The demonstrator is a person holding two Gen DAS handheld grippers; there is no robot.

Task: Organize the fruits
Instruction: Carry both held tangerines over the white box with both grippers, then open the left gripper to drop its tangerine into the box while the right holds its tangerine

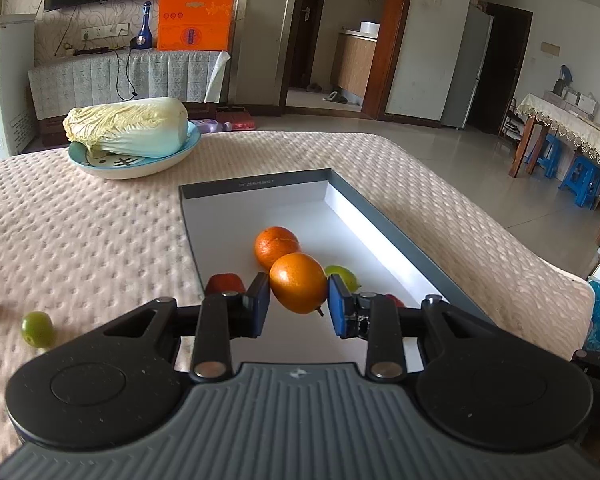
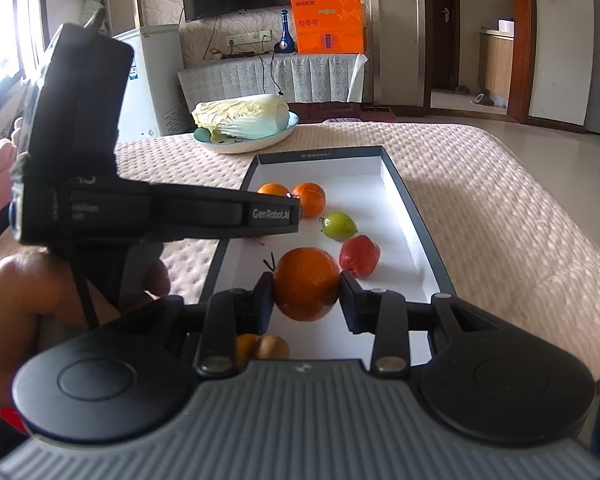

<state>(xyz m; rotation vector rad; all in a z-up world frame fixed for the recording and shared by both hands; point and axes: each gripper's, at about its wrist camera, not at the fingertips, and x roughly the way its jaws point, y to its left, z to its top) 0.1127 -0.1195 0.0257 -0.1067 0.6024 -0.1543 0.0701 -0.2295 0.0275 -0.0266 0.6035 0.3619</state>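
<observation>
Both tongs, left [image 1: 298, 300] and right [image 2: 306, 298], each clamp an orange [image 1: 298, 283] above the box [image 1: 400, 236]; lower gently, release beside the other oranges.

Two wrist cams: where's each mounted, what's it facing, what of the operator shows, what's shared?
Left wrist: behind the left gripper, facing along the box; its fingers clamp an orange.
Right wrist: behind the right gripper, gripping another orange over the box; left gripper and the person's hand cross at left.
Shared: box, cabbage, green fruit.
</observation>
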